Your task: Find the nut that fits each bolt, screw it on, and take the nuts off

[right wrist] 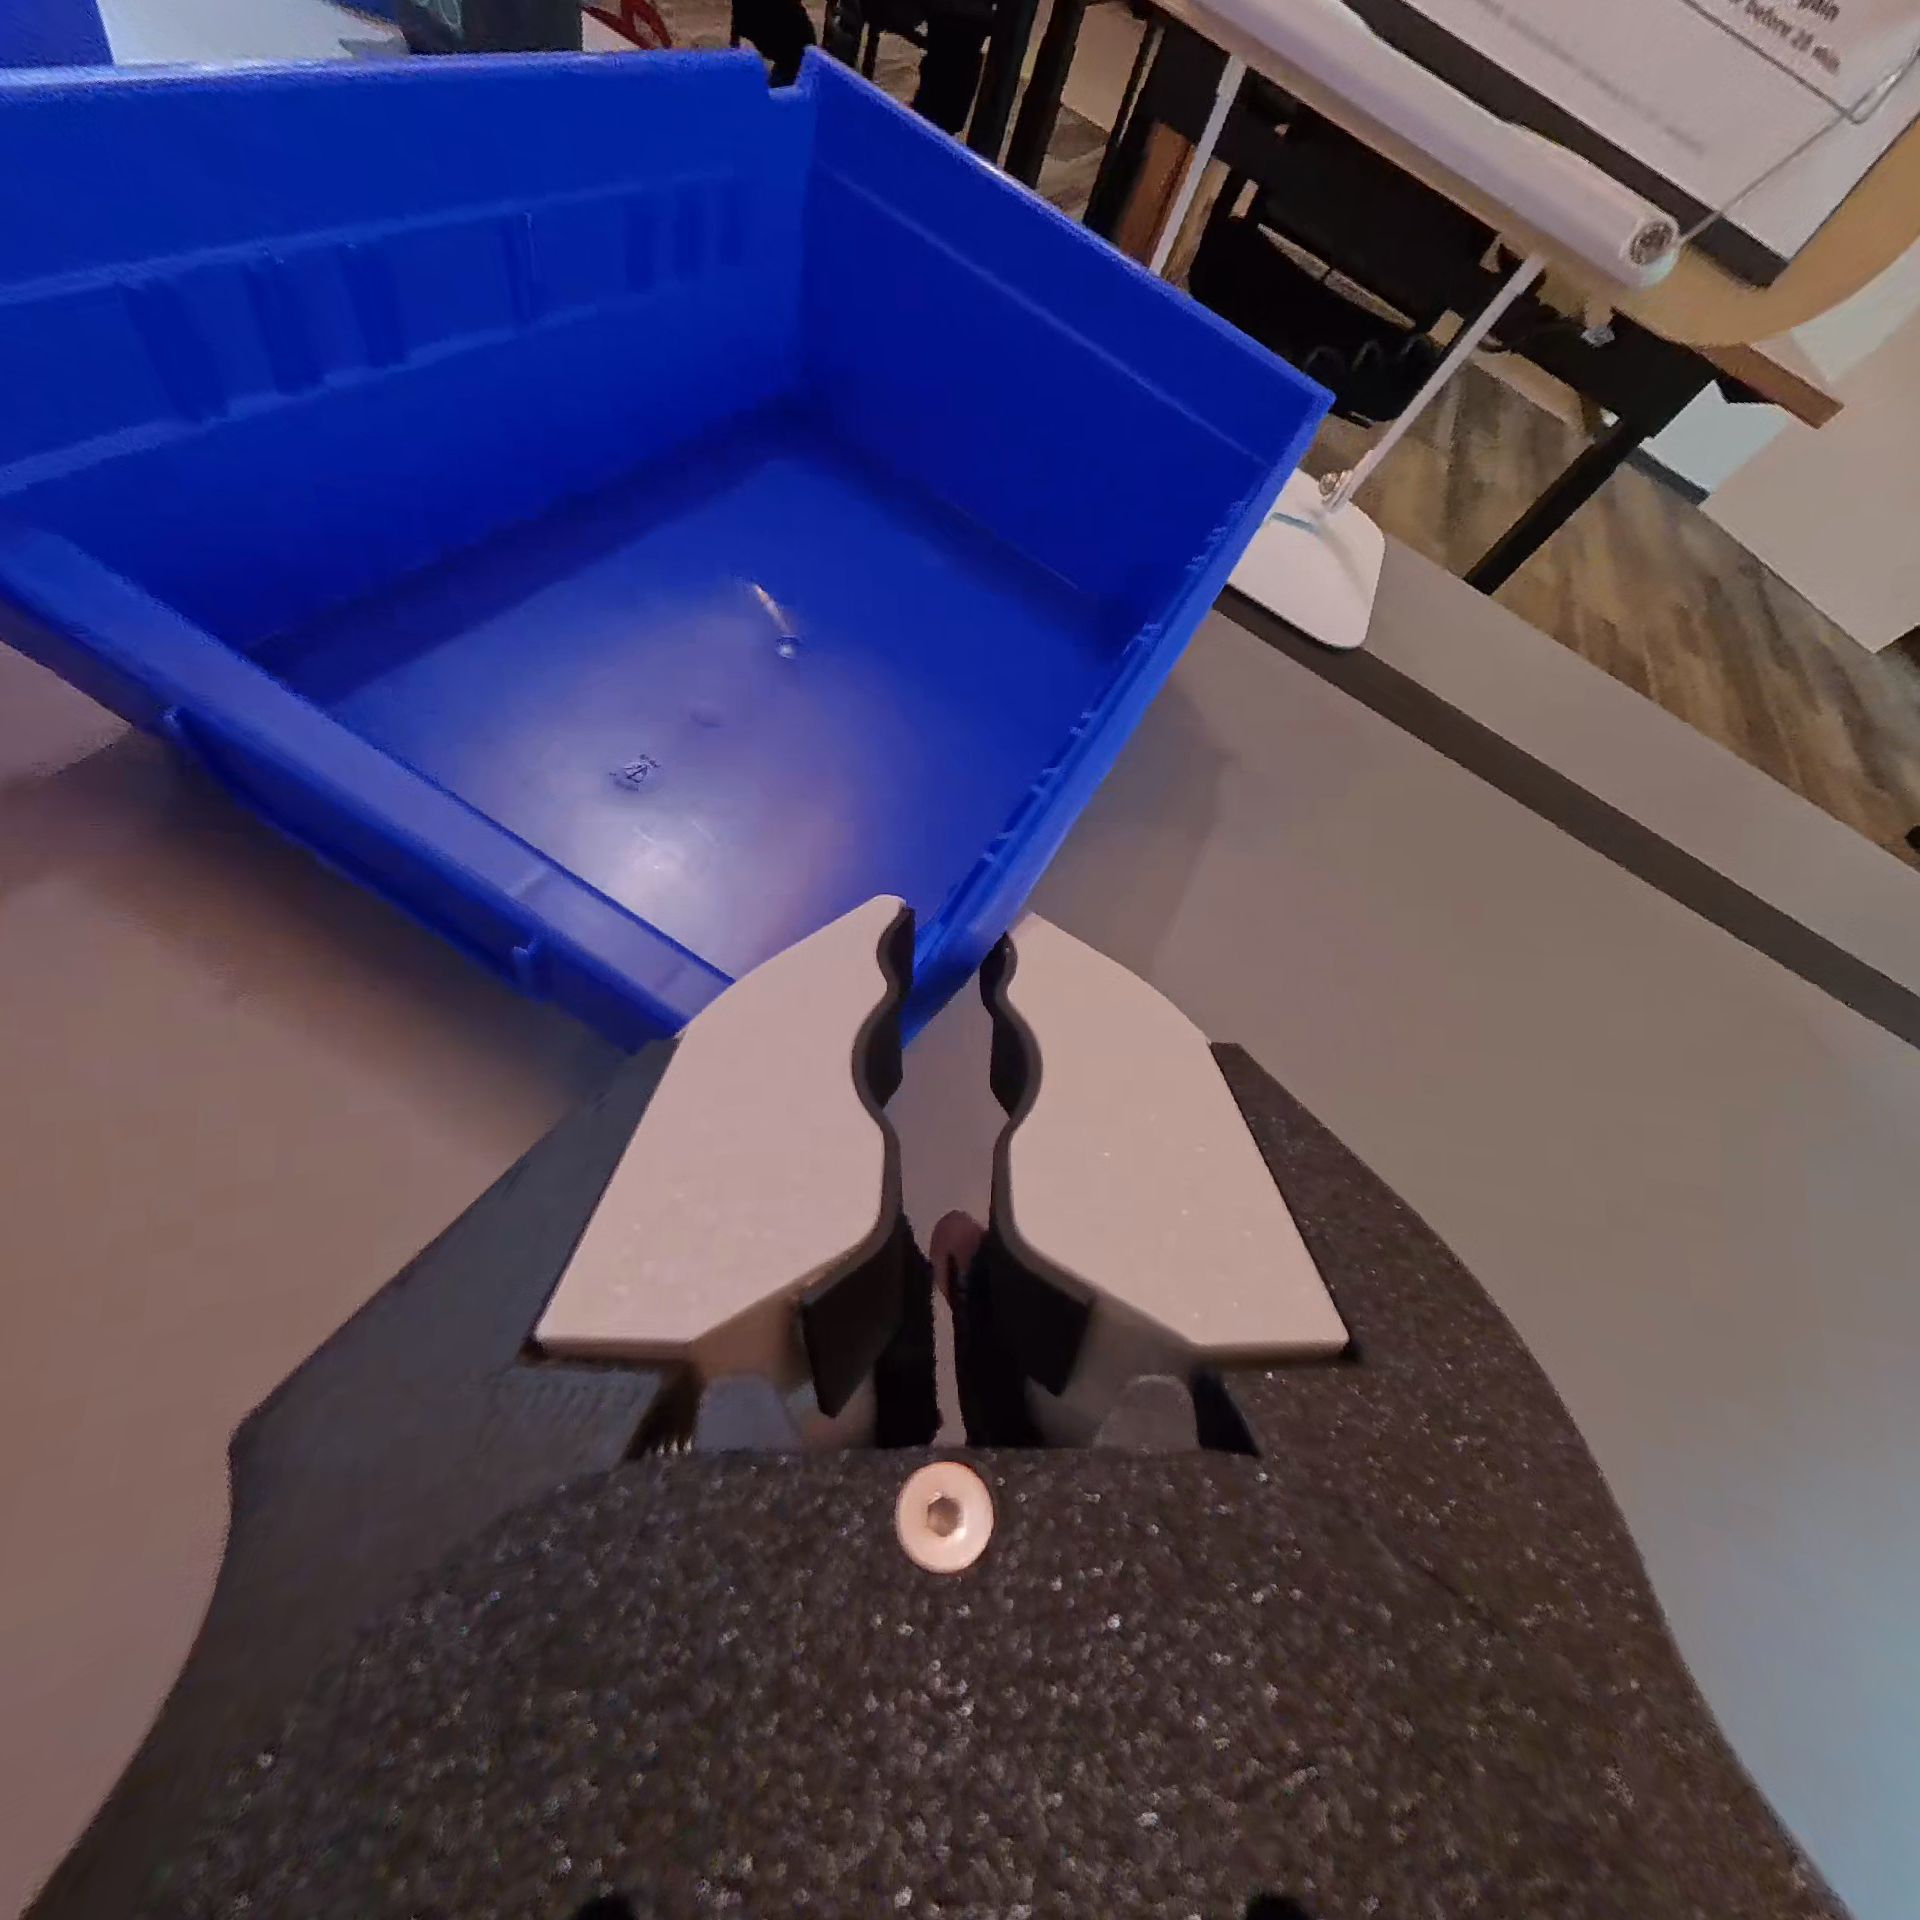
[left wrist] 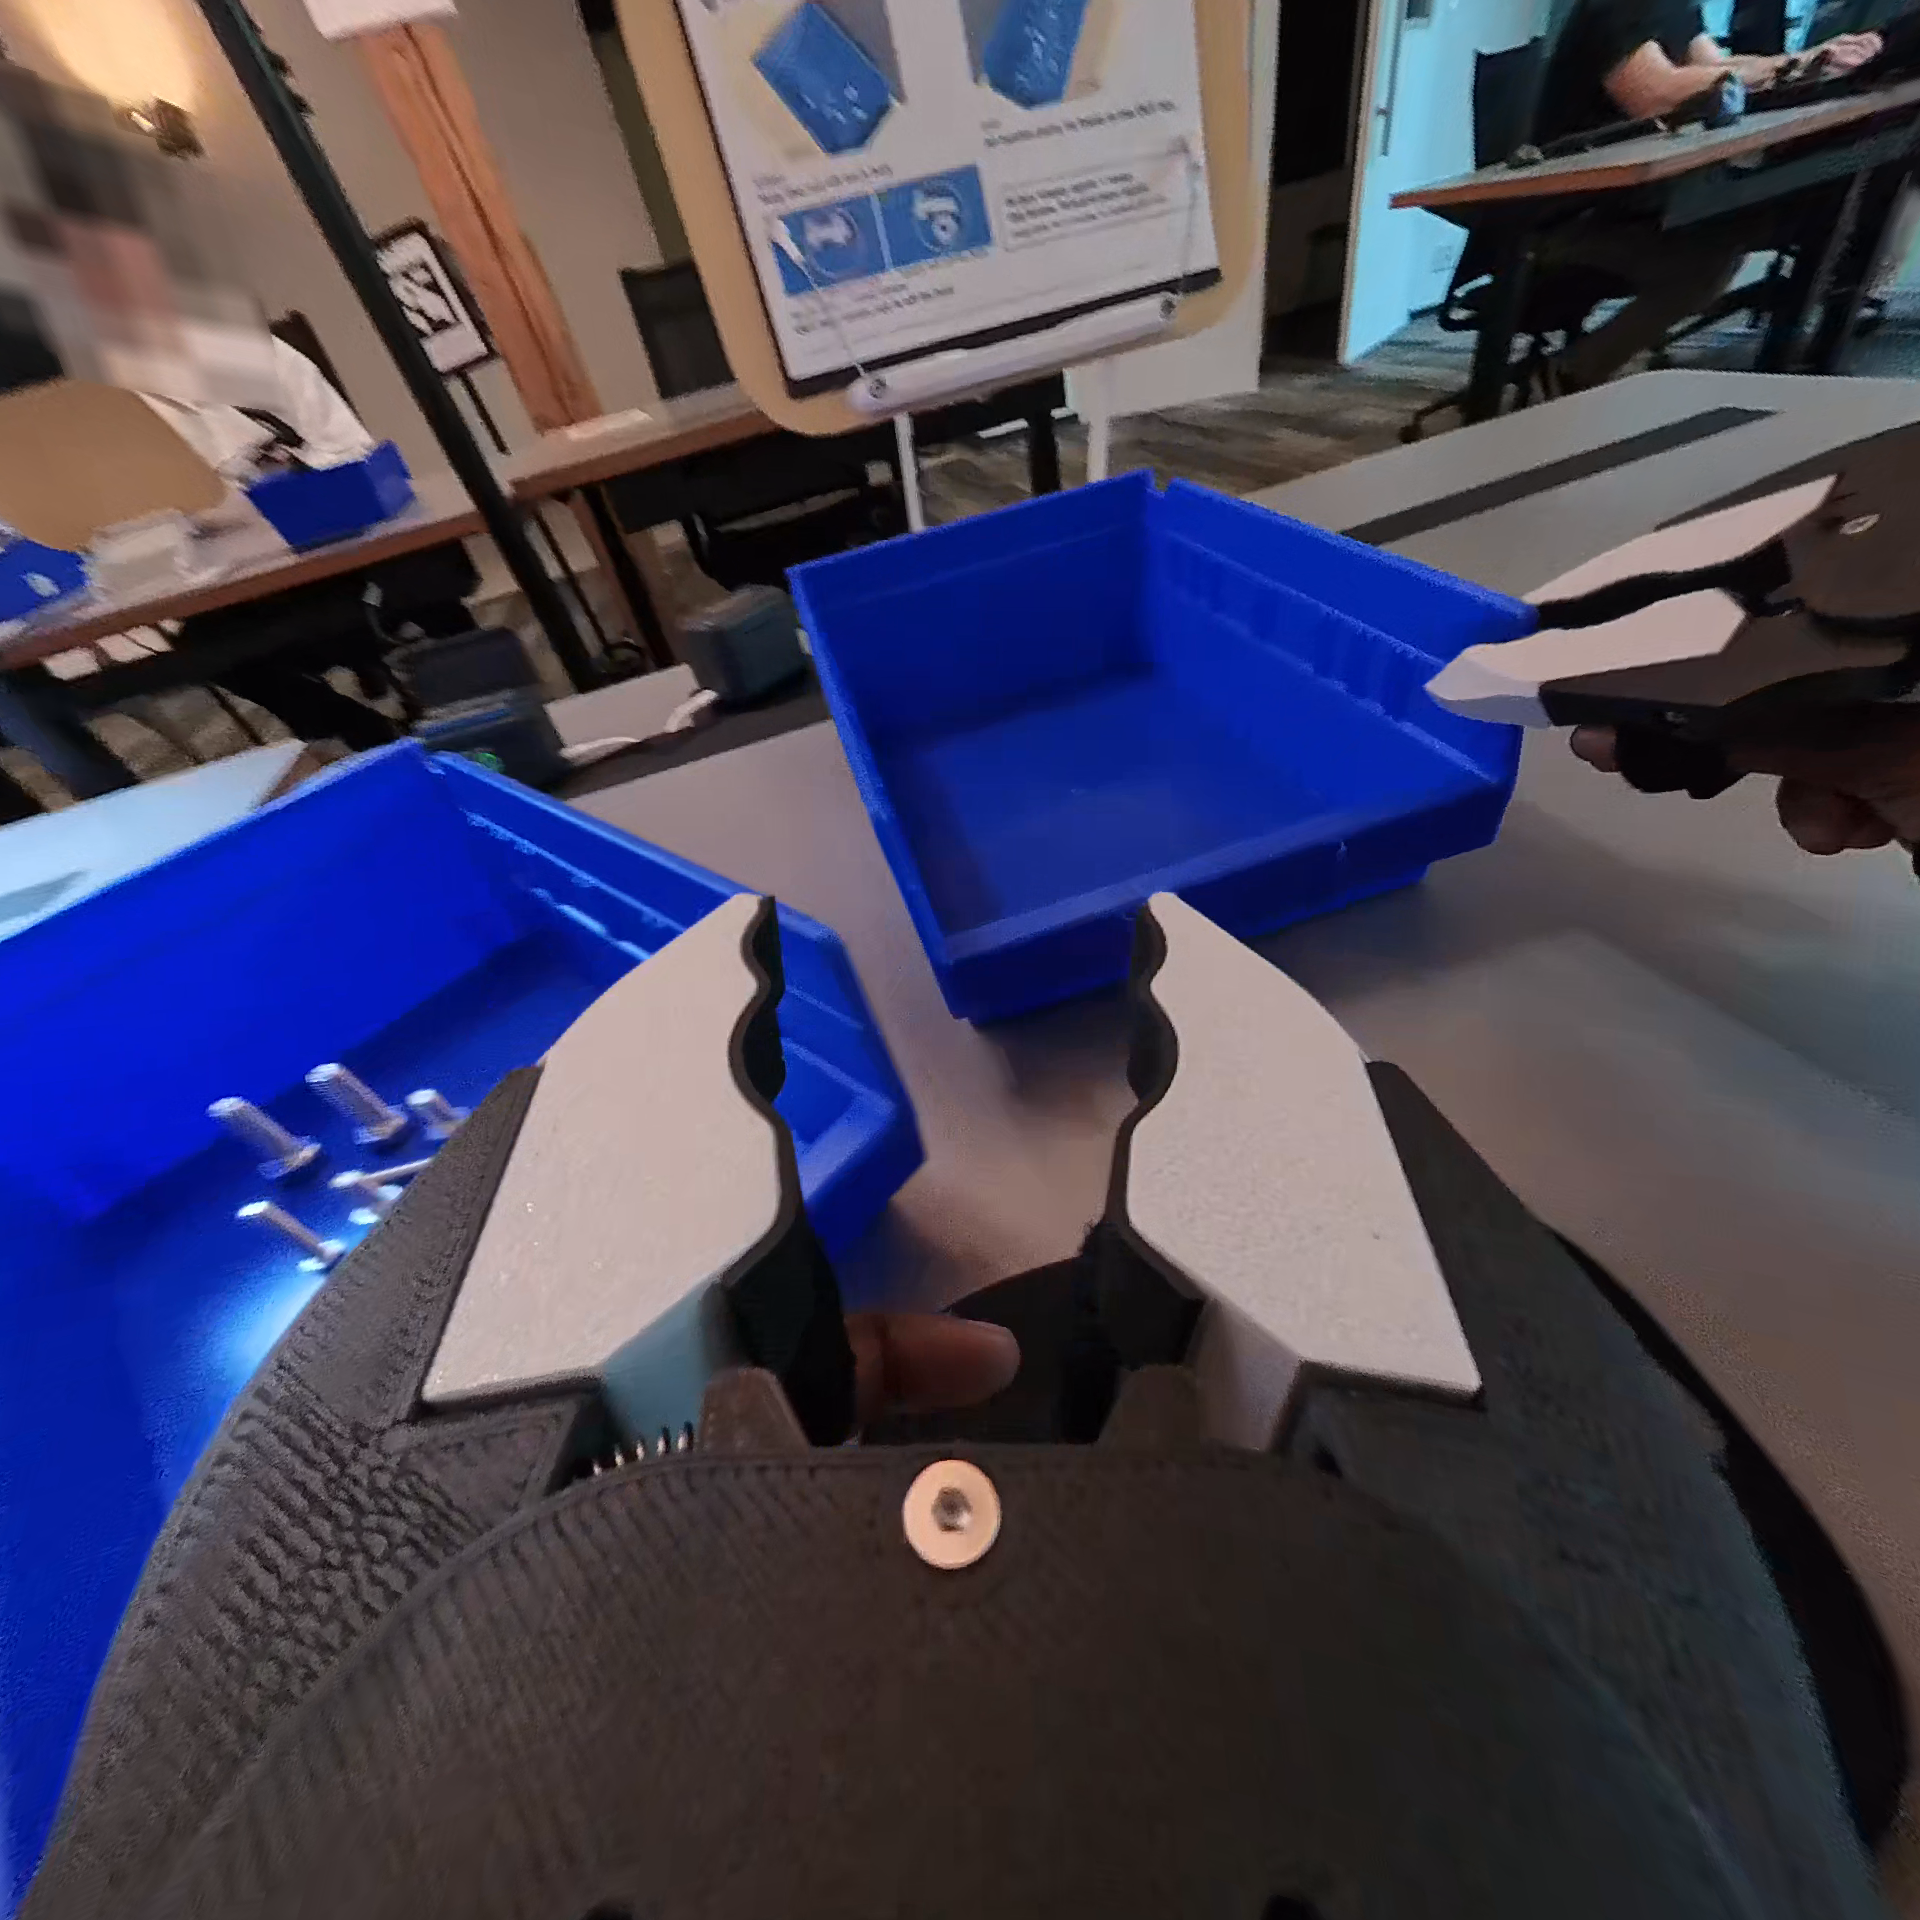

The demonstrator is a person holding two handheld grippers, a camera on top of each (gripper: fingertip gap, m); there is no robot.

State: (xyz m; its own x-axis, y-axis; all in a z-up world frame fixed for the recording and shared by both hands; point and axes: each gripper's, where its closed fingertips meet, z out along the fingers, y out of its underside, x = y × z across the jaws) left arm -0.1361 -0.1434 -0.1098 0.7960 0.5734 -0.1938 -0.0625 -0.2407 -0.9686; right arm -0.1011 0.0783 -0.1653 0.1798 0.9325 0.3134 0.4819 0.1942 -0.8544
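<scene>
Plainly, landmark: the empty blue bin (left wrist: 1164, 748) on the grey table (left wrist: 1558, 1039); every place below is given relative to it.

Left gripper: the left gripper (left wrist: 956, 997) hangs just short of the bin's near wall, jaws wide apart, nothing between them.

Right gripper: the right gripper (right wrist: 951, 997) sits at the bin's right-hand corner, fingers drawn close with a narrow slit left; the bin's rim shows through that slit, but I cannot say the pads press on it.

Bolts: several silvery bolts (left wrist: 312, 1143) lie in a second blue bin (left wrist: 260, 935), to the left of the empty one and nearer the left gripper.

Nuts: none can be picked out in either view.

Handling, as a judgement: the bolts look like bare steel, so stiff, smooth and heavy for their bulk, apt to roll or slip between hard pads.

Where to hold, as a judgement: across the head or the shank just under it, leaving the threaded end free for a nut.
</scene>
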